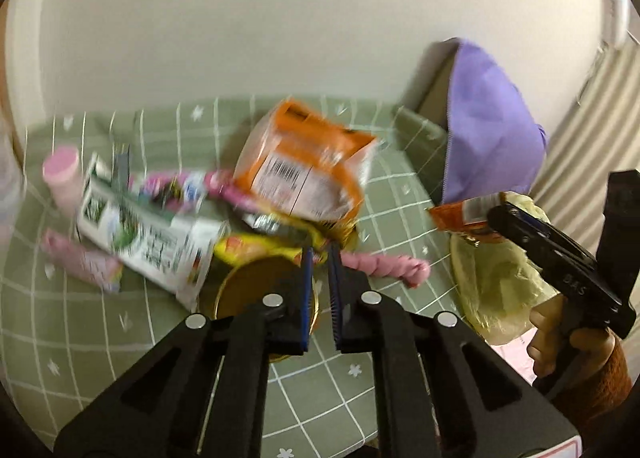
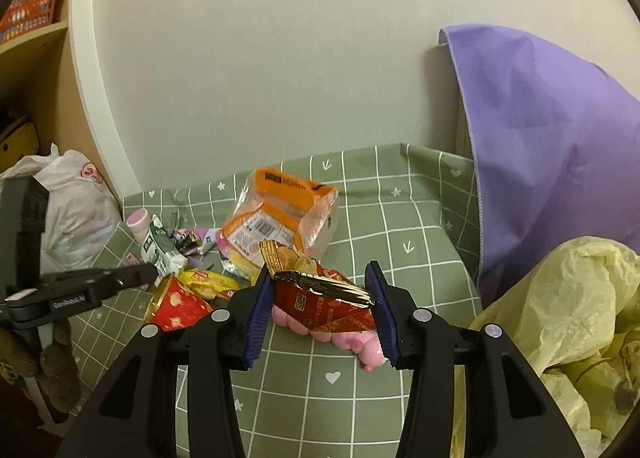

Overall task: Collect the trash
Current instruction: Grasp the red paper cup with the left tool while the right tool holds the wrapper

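One red wrapper [image 2: 320, 298] held over the bench [image 2: 400, 218]
Right gripper [image 2: 318, 312] fingers clamp it between them; left gripper [image 1: 319, 290] fingers nearly closed, empty, above one gold-rimmed cup [image 1: 248, 282]; one yellow bag [image 2: 568, 322] right.

Readable text: gripper markings only, packaging print too blurred or small
Right gripper [image 1: 500, 214] body is showing embossed letters "DAS" in the left wrist view; left gripper [image 2: 154, 272] body is showing a small white word, not legible; orange bag [image 2: 280, 210] is carrying a barcode and dark lettering, unreadable; red wrapper [image 2: 324, 300] is showing a yellow logo and print, unreadable; white carton [image 1: 148, 234] text is blurring out
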Motion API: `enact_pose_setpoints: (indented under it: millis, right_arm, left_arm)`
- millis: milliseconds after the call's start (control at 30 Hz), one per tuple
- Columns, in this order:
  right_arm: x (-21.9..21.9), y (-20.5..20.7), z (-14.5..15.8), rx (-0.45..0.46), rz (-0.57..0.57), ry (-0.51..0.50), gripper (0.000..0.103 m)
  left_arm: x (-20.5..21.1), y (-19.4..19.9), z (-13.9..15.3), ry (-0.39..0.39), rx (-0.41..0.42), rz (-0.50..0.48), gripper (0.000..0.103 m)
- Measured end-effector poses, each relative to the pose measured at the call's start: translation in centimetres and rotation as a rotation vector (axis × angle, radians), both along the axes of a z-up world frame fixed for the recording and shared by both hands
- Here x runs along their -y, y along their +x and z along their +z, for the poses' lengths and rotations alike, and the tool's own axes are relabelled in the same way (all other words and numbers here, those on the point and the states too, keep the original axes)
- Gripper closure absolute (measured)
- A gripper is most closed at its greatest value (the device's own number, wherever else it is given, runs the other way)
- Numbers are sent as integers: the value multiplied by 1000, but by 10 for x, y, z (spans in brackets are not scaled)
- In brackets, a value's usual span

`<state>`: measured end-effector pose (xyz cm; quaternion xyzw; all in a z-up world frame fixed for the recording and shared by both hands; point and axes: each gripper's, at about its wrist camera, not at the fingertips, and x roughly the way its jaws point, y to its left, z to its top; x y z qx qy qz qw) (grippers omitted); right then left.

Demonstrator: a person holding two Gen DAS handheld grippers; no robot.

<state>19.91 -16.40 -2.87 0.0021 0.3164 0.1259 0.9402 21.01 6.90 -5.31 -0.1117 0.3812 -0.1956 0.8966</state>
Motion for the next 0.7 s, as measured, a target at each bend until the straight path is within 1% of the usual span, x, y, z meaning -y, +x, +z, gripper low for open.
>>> enact_pose_setpoints:
  millis: [100, 167, 233, 267, 300, 333, 367, 400, 433, 467, 500, 567, 700]
  right_arm:
    - [4, -5, 5, 17, -11, 5, 60]
    - [9, -8, 7, 26, -20, 6, 60]
    - [14, -12, 9, 33, -31, 9, 60]
    - [18, -14, 9, 34, -37, 12, 60]
    - [21, -15, 8, 32, -42, 17, 60]
    - [23, -16, 7, 29, -45, 20, 60]
    - [25, -16, 6, 23, -50, 25, 60]
    - [26, -16, 4, 17, -52, 29, 60]
    - [27, -16, 1, 5, -52, 35, 60]
    - [27, -16, 0, -1, -50, 35, 60]
    - [26, -15, -1, -4, -48, 34, 60]
    - [23, -15, -1, -3, -38, 24, 60]
    - [19, -15, 0, 0, -17, 6, 60]
  left_arm:
    - [6, -1, 7, 33, 18, -21, 97]
    - [1, 1, 9, 46, 18, 5, 97]
    - [-14, 3, 11, 31, 14, 37, 82]
    - [-23, 5, 9, 38, 8, 60, 63]
    - [-29, 4, 5, 50, 7, 69, 56]
    - [-35, 3, 0, 70, 3, 78, 56]
    - [-38, 5, -10, 95, -20, 89, 56]
    - [-40, 8, -24, 106, -64, 105, 56]
    - [-42, 11, -33, 101, -101, 112, 56]
    - [-43, 14, -46, 75, -159, 106, 56]
    - [-44, 11, -50, 61, -175, 98, 56]
    - [-42, 8, -54, 24, -185, 74, 56]
    - [-40, 3, -48, 15, -164, 62, 56]
